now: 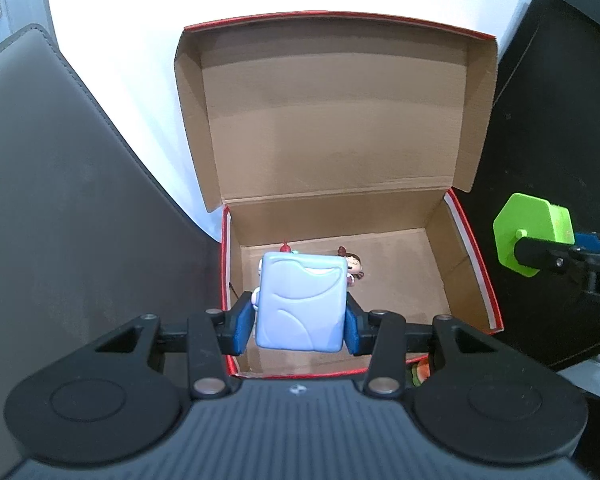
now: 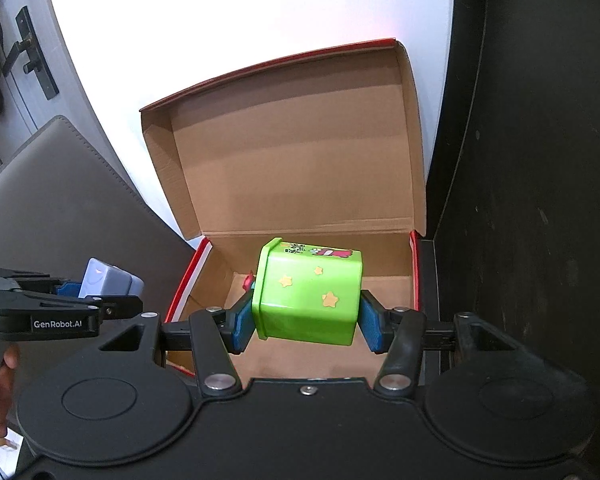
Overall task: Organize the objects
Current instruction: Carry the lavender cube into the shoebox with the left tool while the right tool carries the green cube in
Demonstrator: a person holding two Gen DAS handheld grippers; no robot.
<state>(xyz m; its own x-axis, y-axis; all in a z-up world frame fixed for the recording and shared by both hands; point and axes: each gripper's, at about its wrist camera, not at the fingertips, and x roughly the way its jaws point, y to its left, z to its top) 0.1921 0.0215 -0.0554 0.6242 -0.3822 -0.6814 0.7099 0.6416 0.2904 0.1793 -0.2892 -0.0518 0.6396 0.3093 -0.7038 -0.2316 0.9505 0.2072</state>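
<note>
An open cardboard box (image 1: 432,264) with a red outside stands with its lid up; it also shows in the right wrist view (image 2: 384,256). My left gripper (image 1: 298,320) is shut on a pale blue plastic case (image 1: 300,304) and holds it above the box's front left. A small doll figure (image 1: 354,266) lies on the box floor behind the case. My right gripper (image 2: 306,320) is shut on a green cup with yellow stars (image 2: 308,292), held on its side over the box. The cup also shows in the left wrist view (image 1: 534,234), and the blue case in the right wrist view (image 2: 108,280).
A grey leather chair back (image 1: 60,184) stands left of the box. A black surface (image 2: 532,200) lies to the right of it. A white wall is behind. A small red item (image 2: 248,280) peeks out behind the green cup.
</note>
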